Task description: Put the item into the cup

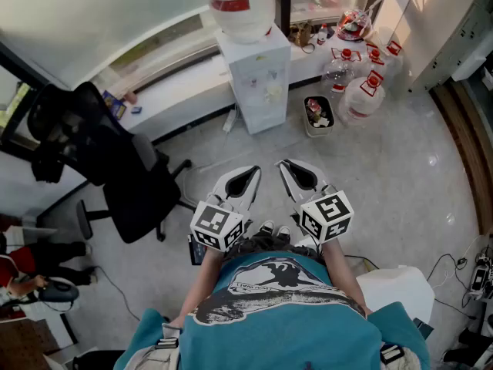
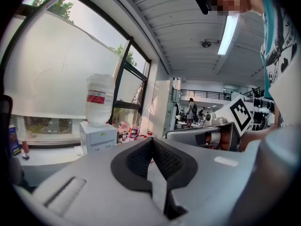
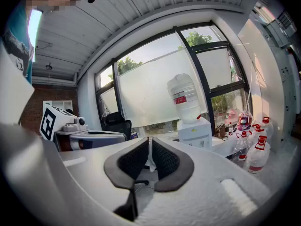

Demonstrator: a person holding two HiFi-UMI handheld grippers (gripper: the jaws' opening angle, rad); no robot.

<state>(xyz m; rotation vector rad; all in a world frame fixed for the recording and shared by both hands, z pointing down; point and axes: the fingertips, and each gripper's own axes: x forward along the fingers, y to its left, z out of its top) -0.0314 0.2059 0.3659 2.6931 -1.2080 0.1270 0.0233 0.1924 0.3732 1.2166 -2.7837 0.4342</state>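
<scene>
Straight ahead on the floor (image 1: pixel 400 183), water dispenser (image 1: pixel 260 83) backed against the window ledge (image 1: pixel 177 91), large bottle (image 1: pixel 239 2) on top. Just right of it, small bin (image 1: pixel 318 116); further right, cluster of water jugs (image 1: pixel 362 91). Off left, office chair (image 1: pixel 123 168). Nearest, left hand-held gripper (image 1: pixel 253 171) beside right hand-held gripper (image 1: pixel 285 165).

Bright window daylight, fisheye edges, floor glare
</scene>
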